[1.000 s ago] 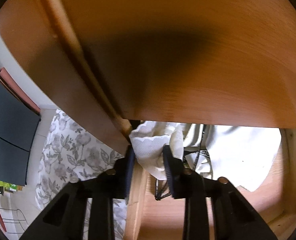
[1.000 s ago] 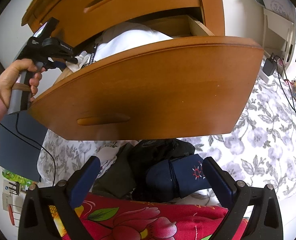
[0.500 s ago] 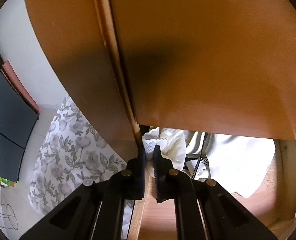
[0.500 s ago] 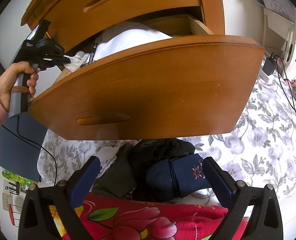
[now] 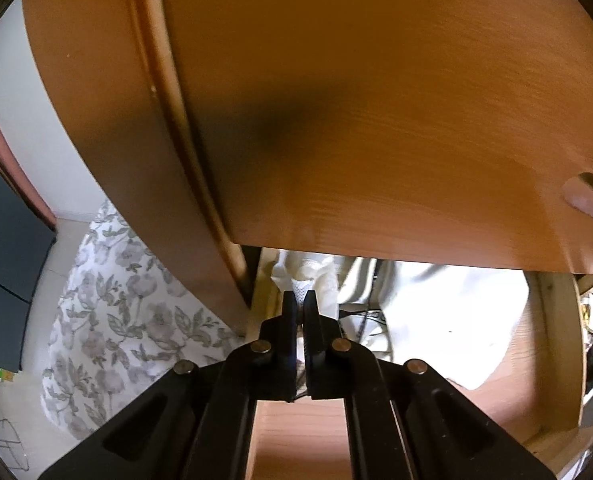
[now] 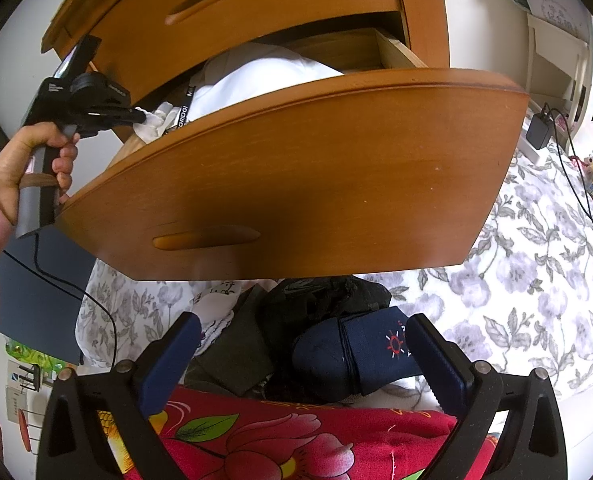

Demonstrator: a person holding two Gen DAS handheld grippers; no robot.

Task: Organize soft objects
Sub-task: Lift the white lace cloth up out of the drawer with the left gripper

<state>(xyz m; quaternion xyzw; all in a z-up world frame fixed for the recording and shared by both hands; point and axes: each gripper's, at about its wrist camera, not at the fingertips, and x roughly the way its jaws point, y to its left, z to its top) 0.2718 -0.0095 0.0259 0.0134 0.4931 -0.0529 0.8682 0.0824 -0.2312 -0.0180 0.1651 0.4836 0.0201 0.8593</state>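
My left gripper [image 5: 300, 300] is pinched tight on the white sock [image 5: 302, 290], seemingly by a thin fold; lifting may slip it or snag the lanyard [image 6: 183, 114]; right gripper [image 6: 300, 354] wide, empty.

My bed [image 6: 536, 280], spread with a white sheet printed in grey flowers, carries a small heap just below the open wooden drawer [image 6: 296, 184]. A folded navy sock with a red sun motif [image 6: 376, 352] lies against a crumpled black garment [image 6: 324, 296] and a dark grey folded cloth [image 6: 236, 352]. A red floral blanket [image 6: 276, 436] covers the near edge. Inside the drawer, white clothing [image 6: 264, 76] and a small white knitted cloth [image 6: 152, 124] rest on its wooden bottom [image 5: 296, 432].
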